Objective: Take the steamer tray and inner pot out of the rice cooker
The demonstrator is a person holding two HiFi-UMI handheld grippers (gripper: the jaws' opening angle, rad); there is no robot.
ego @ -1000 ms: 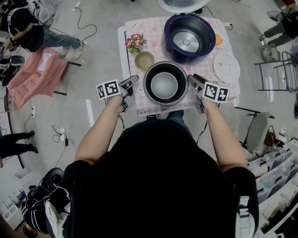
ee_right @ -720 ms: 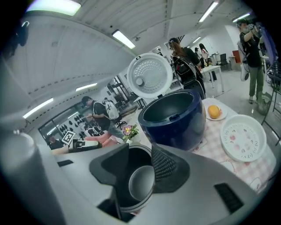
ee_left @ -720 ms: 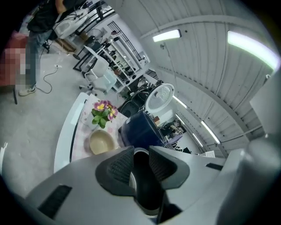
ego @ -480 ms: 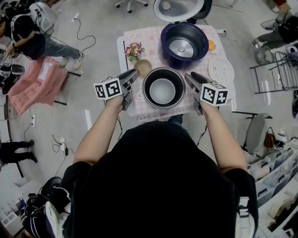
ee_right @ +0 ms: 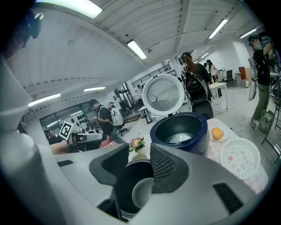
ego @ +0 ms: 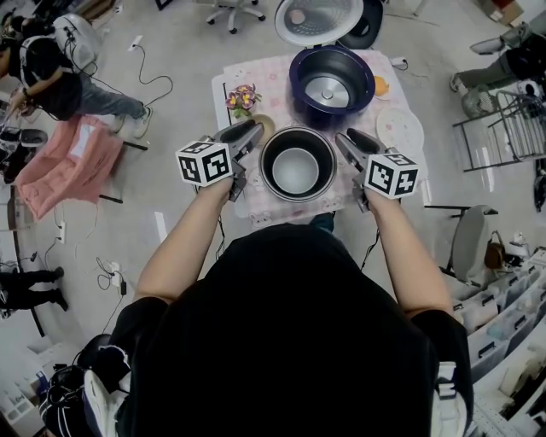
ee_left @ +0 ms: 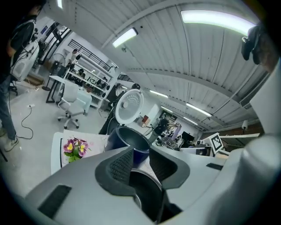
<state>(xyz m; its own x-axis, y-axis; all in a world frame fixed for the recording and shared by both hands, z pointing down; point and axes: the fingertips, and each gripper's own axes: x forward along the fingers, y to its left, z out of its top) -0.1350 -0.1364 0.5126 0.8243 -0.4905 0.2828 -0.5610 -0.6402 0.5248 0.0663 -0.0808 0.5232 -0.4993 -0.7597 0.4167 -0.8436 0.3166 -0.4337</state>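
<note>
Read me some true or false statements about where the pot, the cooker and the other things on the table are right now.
The inner pot is outside the rice cooker. True.
The cooker's lid is shut. False: it stands open.
In the head view the flowers are to the right of the cooker. False: they are to its left.
An orange fruit lies beside the cooker. True.
The steamer tray sits inside the cooker. False: it lies on the table.

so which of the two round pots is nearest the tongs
The grey inner pot in front; the dark blue rice cooker stands behind it, farther off.
</note>
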